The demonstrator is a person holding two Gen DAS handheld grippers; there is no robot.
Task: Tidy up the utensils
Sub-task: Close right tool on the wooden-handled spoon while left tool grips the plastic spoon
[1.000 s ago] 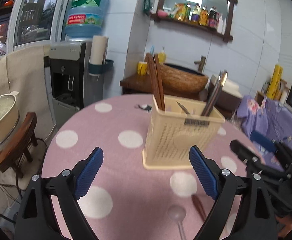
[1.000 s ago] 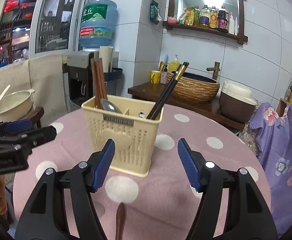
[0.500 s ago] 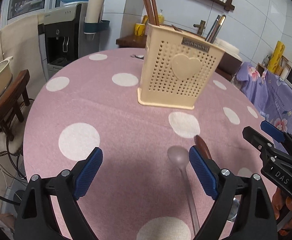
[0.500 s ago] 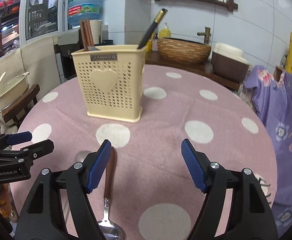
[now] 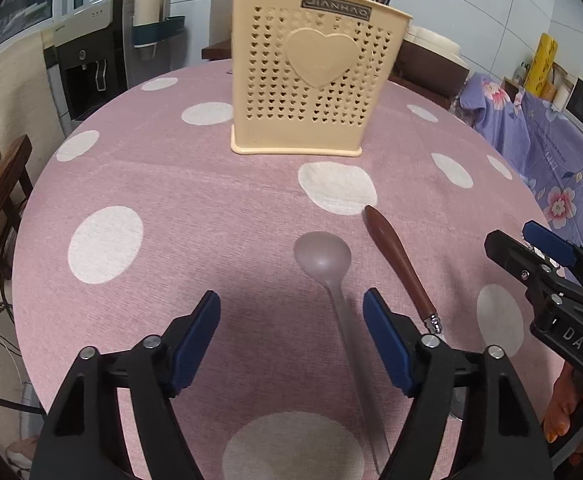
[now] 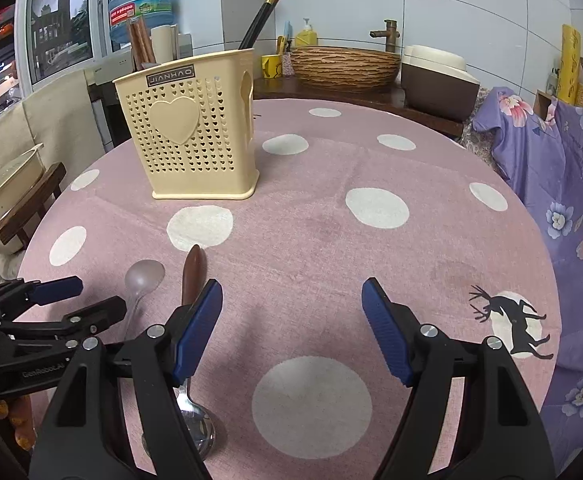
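Observation:
A cream perforated utensil holder (image 5: 299, 80) (image 6: 195, 128) stands on the pink dotted table (image 5: 171, 208), with brown and dark chopsticks in it. Nearer to me lie a translucent spoon (image 5: 322, 256) (image 6: 143, 276) and a brown-handled metal spoon (image 5: 399, 264) (image 6: 193, 272), side by side. My left gripper (image 5: 290, 308) hovers low over the translucent spoon's handle. Its jaws are closing, and the handle lies near the right finger with no pad touching it. My right gripper (image 6: 291, 296) is open with nothing between its fingers. The brown-handled spoon runs under its left finger.
A pot on a wooden stool (image 6: 15, 184) stands off the table's left edge, with a water dispenser (image 5: 91, 64) behind it. Purple floral cloth (image 6: 551, 184) drapes on the right. A basin and a counter (image 6: 343, 64) lie beyond the far edge.
Both grippers have sunk toward the table and tipped downward, so the two spoons now lie close under them. The left gripper's fingers stand closer together than before.

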